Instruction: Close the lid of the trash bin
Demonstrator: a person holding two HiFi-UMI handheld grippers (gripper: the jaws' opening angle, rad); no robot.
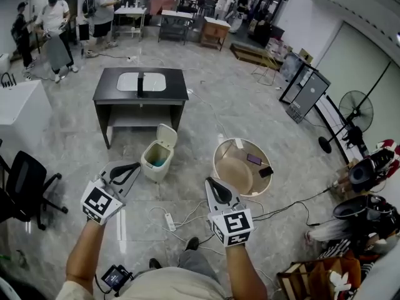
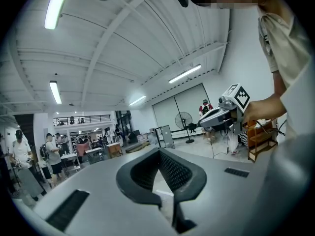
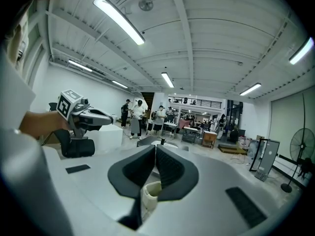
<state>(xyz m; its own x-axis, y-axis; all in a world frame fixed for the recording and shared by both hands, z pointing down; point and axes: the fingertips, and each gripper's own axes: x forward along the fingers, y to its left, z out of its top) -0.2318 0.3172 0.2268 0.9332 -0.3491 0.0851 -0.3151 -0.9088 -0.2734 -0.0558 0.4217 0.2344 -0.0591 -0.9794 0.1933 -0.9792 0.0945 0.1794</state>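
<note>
A small cream trash bin (image 1: 156, 161) stands on the floor in front of a dark table (image 1: 175, 95). Its lid (image 1: 167, 135) is up, hinged at the far side, and something teal lies inside. In the head view my left gripper (image 1: 136, 165) is held just left of the bin, shut and empty, and points toward it. My right gripper (image 1: 208, 180) hovers to the bin's right, a little nearer me, also shut with nothing in it. In the right gripper view the pads (image 3: 170, 168) press together, and the cream bin (image 3: 149, 192) shows low behind them. The left gripper (image 2: 158, 150) has its tips touching.
A round beige tub (image 1: 226, 150) holding a phone sits right of the bin. A power strip (image 1: 169, 221) and cables lie on the floor near my feet. An office chair (image 1: 25, 186) is at the left, a fan (image 1: 354, 112) at the right, and people stand at the back.
</note>
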